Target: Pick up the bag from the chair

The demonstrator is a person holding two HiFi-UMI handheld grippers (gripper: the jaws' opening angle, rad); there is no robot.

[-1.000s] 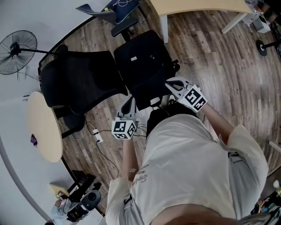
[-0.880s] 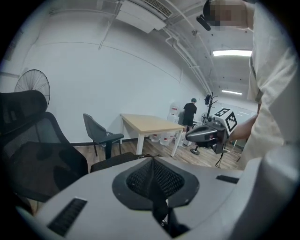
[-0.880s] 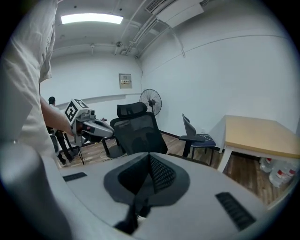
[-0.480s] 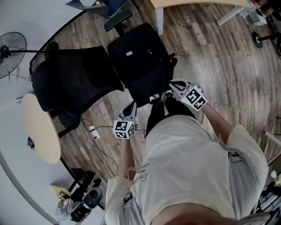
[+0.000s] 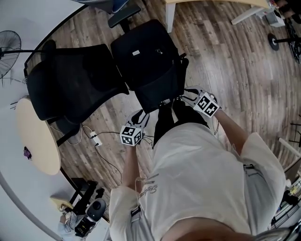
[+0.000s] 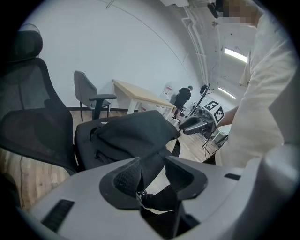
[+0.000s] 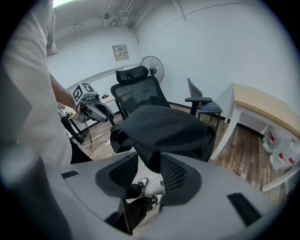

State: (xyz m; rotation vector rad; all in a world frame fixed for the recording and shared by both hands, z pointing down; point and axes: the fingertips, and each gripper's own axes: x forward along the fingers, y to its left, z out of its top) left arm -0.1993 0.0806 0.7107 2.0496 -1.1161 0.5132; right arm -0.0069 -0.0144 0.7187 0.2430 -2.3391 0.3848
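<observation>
A black bag (image 5: 141,54) lies on the seat of a black office chair (image 5: 70,84). A strap hangs over the seat's front edge. My left gripper (image 5: 141,116) is at the seat's front left corner and my right gripper (image 5: 185,93) at its front right. In the left gripper view the bag (image 6: 133,133) lies just beyond the left gripper (image 6: 153,171), whose jaws stand apart with the hanging strap showing in the gap. In the right gripper view the bag (image 7: 164,125) lies ahead of the right gripper (image 7: 149,174), also open, with the person's shoes showing below.
A pale round table (image 5: 37,136) and a standing fan (image 5: 9,44) are at the left. A cable with a power strip (image 5: 94,139) lies on the wooden floor. A second chair (image 5: 123,12) and a desk leg (image 5: 170,19) stand beyond the bag.
The chair and bag have shifted up and left in the head view. Both grippers stay at the seat's front edge, nearly where they were.
</observation>
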